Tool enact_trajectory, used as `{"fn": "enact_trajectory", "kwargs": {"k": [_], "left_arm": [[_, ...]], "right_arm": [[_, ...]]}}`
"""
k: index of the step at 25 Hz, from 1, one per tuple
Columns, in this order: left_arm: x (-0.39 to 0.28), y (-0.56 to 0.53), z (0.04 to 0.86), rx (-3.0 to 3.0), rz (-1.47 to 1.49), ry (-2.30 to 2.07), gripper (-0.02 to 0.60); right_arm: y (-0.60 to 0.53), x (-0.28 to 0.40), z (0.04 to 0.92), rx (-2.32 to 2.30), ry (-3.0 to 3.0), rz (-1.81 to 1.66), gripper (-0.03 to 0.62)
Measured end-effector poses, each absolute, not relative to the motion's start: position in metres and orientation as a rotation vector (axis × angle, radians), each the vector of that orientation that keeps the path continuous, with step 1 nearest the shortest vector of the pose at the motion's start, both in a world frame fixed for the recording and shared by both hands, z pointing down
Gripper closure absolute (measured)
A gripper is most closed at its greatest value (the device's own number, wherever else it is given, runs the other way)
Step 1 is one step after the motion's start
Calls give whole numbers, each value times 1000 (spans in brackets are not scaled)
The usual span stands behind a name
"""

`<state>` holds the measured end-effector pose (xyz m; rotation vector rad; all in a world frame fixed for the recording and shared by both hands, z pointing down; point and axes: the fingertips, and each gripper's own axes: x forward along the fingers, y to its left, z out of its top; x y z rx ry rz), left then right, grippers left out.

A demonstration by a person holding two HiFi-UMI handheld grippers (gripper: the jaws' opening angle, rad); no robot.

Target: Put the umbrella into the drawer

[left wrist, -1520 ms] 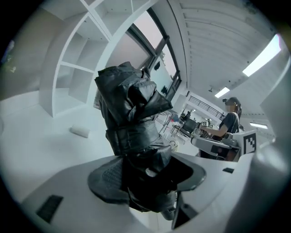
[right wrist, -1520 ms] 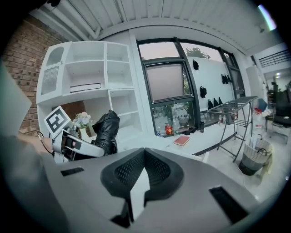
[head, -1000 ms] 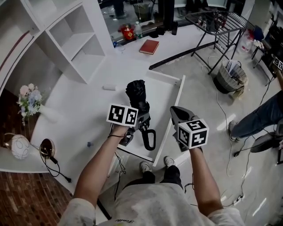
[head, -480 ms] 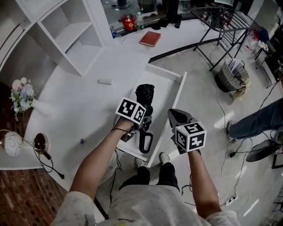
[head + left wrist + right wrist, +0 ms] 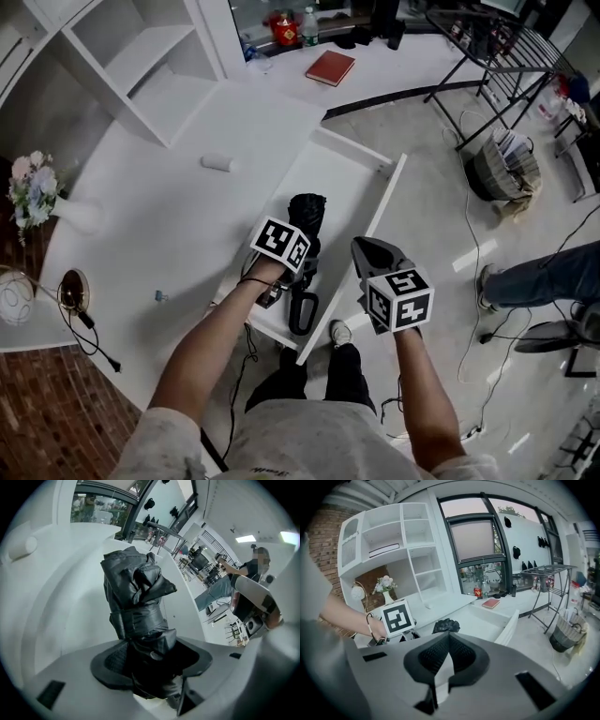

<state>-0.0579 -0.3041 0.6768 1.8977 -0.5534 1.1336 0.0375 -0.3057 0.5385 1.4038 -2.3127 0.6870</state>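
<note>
The folded black umbrella [image 5: 306, 217] hangs over the near end of the open white drawer [image 5: 349, 178], its loop handle [image 5: 302, 314] towards me. My left gripper [image 5: 297, 267] is shut on the umbrella's lower part. In the left gripper view the dark pads press the umbrella [image 5: 136, 597] from both sides at the left gripper [image 5: 150, 654], above the drawer's white floor [image 5: 70, 616]. My right gripper [image 5: 363, 247] hovers just right of the umbrella, beside the drawer's front panel, shut and empty. The right gripper view shows the right gripper [image 5: 449, 637] with jaws together, and the umbrella [image 5: 446, 625] beyond.
A white cylinder [image 5: 217, 163] lies on the white desktop, a red book [image 5: 329, 67] farther back. Shelves [image 5: 141, 56] stand at the back left, flowers [image 5: 28, 183] and a cabled lamp [image 5: 73, 292] at left. A drying rack [image 5: 497, 47], basket [image 5: 506, 159] and another person's leg [image 5: 544, 277] are at right.
Both hands have sunk. The left gripper has carried the umbrella down towards the drawer, tilting more steeply; its grip is unchanged. The right gripper stayed shut beside it.
</note>
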Motion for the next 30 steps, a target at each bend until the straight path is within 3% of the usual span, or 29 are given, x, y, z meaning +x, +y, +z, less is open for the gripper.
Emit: {"fn": "enact_trajectory", "kwargs": {"k": [19, 30], "left_arm": [[-57, -316, 725, 1785, 1092, -634, 319], [-55, -319, 731, 1816, 926, -711, 272]], "right_arm": [[-345, 48, 577, 1253, -2326, 732, 590], [-350, 49, 593, 1234, -2325, 781, 590]]}}
